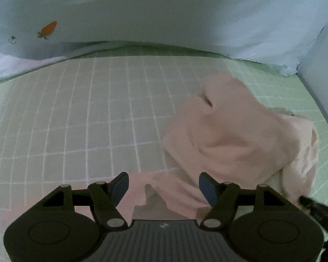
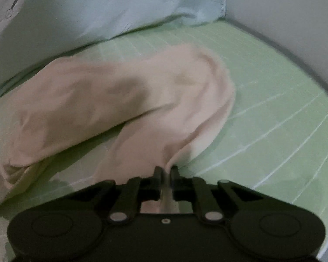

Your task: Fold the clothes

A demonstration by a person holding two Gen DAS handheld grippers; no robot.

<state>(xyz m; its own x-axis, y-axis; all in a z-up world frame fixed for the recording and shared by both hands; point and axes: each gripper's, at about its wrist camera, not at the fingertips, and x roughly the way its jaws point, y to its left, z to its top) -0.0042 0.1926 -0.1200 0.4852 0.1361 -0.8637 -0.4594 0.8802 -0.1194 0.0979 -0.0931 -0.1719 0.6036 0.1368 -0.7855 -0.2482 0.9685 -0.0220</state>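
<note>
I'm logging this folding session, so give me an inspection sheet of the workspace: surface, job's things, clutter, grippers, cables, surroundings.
Surface: green sheet with a white grid, lying fairly flat.
Job's things: one pale pink garment, rumpled and unfolded, partly raised off the sheet toward the right gripper.
Clutter: nothing seen.
Grippers: left gripper open above a part of the garment, pads not pressing it; right gripper shut on a bunched edge of the garment.
Cables: nothing seen.
Surroundings: light blue bedding with a carrot print along the far edge; a plain pale wall on the right.
</note>
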